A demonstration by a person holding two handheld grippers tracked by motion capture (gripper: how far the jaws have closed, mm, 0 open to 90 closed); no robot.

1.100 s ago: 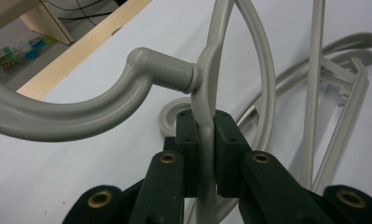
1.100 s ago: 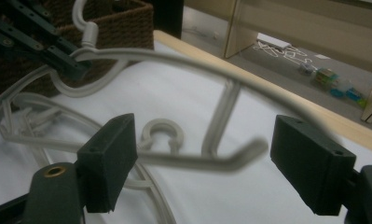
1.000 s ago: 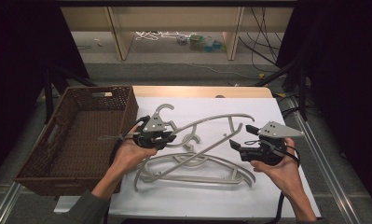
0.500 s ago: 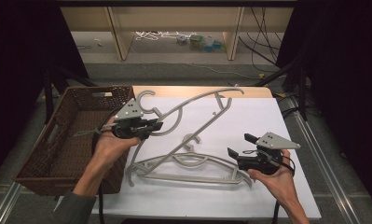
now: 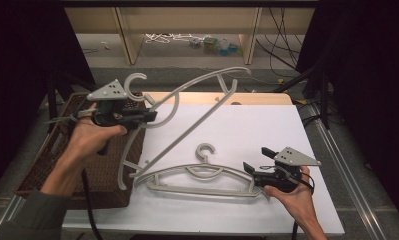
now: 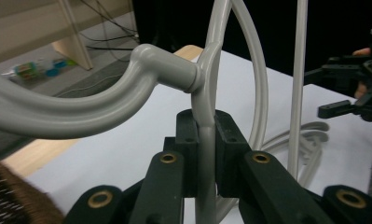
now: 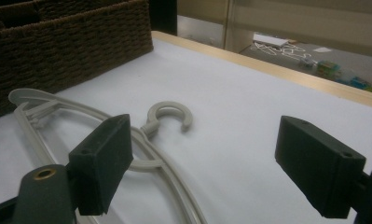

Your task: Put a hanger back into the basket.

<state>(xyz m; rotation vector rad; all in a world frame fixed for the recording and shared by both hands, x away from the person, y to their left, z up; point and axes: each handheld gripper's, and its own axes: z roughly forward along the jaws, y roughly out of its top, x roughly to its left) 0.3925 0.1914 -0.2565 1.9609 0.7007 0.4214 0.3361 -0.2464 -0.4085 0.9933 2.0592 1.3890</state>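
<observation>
A brown wicker basket (image 5: 94,172) sits at the table's nine o'clock edge, directly under the left gripper (image 5: 148,116), and its near wall overlaps the lower tip of the raised hanger (image 5: 197,117) in the high view. That grey hanger is off the white tabletop (image 5: 267,130), tilted, its hook (image 5: 133,82) at eleven o'clock over the basket's far rim; in the left gripper view the two jaws are pressed together on its thin neck (image 6: 206,140). A second grey hanger (image 5: 202,177) lies flat on the white surface at six o'clock, just beside the right gripper (image 5: 254,167), whose jaws stand spread with nothing between them; the right gripper view shows that hanger's hook (image 7: 168,116) lying ahead of them. Half a second earlier the held hanger hung lower and nearer the table's middle; it has since risen and swung toward the basket, while the right gripper has barely shifted.
</observation>
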